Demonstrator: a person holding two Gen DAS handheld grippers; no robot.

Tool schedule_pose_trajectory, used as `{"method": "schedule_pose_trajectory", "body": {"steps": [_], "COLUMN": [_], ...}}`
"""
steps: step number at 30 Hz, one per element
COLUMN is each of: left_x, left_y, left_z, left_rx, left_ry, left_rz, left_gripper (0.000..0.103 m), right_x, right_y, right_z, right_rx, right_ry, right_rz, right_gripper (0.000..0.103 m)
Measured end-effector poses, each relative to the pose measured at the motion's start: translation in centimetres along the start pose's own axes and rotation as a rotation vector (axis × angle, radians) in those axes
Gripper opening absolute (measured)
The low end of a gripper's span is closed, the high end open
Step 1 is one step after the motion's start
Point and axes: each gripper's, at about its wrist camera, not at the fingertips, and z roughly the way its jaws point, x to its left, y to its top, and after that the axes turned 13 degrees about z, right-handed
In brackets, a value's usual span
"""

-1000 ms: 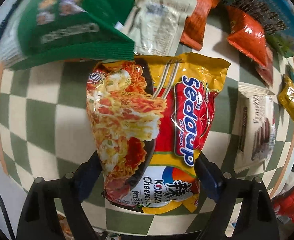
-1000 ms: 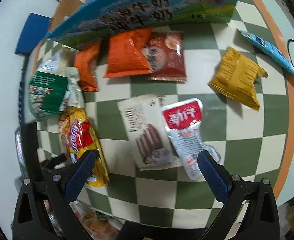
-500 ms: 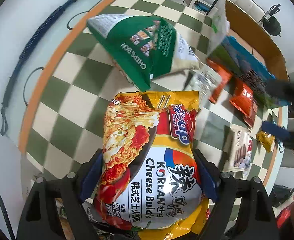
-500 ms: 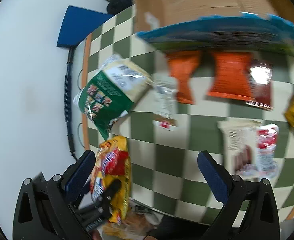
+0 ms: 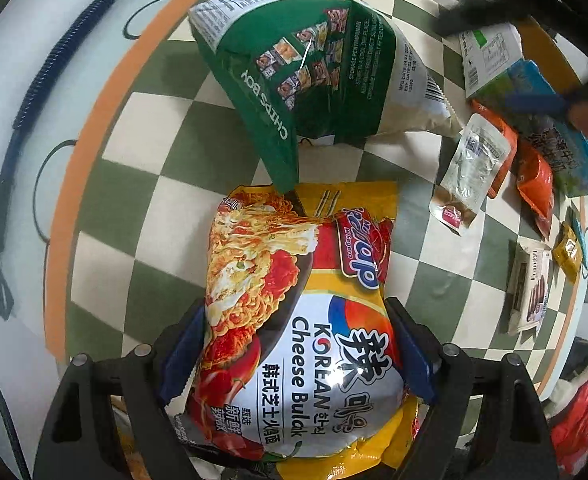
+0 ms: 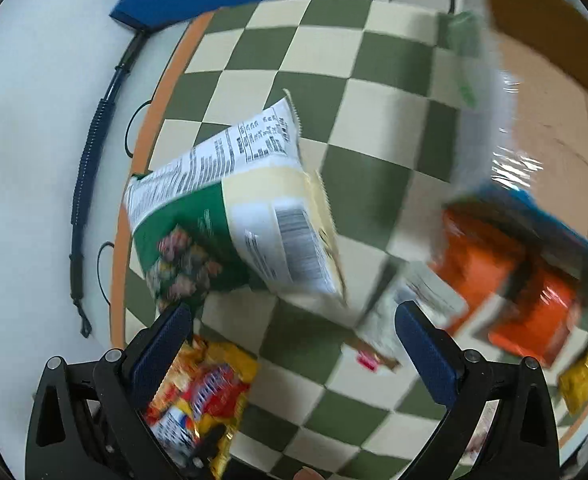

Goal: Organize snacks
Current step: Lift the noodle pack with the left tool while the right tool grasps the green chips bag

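My left gripper [image 5: 294,344] is shut on a yellow and red Korean Cheese Bulak noodle packet [image 5: 302,320], held above the checkered table [image 5: 141,184]. The packet also shows low left in the right wrist view [image 6: 201,400]. A green and white Chips Boy bag [image 5: 314,80] lies just beyond the packet. My right gripper [image 6: 294,344] is open and empty, above the table, with the same bag [image 6: 233,220] just ahead of its fingers. The right wrist view is blurred by motion.
A clear pouch [image 5: 470,168], orange packets [image 5: 534,184], a blue-green box [image 5: 554,120], a small yellow packet [image 5: 570,252] and a white biscuit pack [image 5: 530,288] lie to the right. A cardboard box [image 6: 546,80] stands at the back. A coiled black cable [image 5: 53,92] lies on the floor left.
The left gripper has lifted and pulled the noodle packet back toward the near table edge. The right gripper has swung left, from the biscuit and red pouch to the green bag.
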Motion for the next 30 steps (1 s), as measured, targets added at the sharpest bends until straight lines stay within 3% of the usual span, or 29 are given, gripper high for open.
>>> {"method": "schedule_pose_trajectory", "body": {"steps": [6,10,13,15,16,18,20,21,30], "left_x": [0.6,0.6,0.4,0.3,0.3,0.4,0.5,0.5,0.1], "left_y": [0.3,0.4,0.6,1.1,1.1,1.3,1.4,1.4,1.5], "left_z": [1.4,2.2,2.6,2.8,2.7,2.6,2.5,2.4,0.7], "left_rx": [0.017,0.031,0.035,0.041,0.042,0.042,0.043,0.044,0.022], "left_ry": [-0.024,-0.042,-0.040,-0.040,-0.039,-0.040,-0.039,-0.038,-0.014], "left_rz": [0.015,0.036,0.060,0.069,0.071,0.073,0.071,0.072,0.061], "left_gripper": [0.084,0.085,0.085,0.085,0.084,0.084,0.084,0.084,0.084], "right_x": [-2.2,-4.4,-5.1,-5.5,-5.6,-5.7,-5.5,-5.4,-3.9], "right_y": [4.1,4.6,4.2,4.0,3.9,3.6,3.2,2.9,-0.3], "right_z": [4.9,7.1,7.8,8.2,8.2,7.9,7.3,6.9,1.0], "right_rx": [0.119,0.206,0.214,0.233,0.235,0.218,0.204,0.195,0.063], "right_ry": [0.098,0.220,0.278,0.343,0.353,0.375,0.388,0.383,0.342], "right_rz": [0.124,0.217,0.213,0.230,0.237,0.225,0.210,0.197,0.120], "right_gripper": [0.103,0.103,0.098,0.074,0.070,0.049,0.036,0.022,0.013]}}
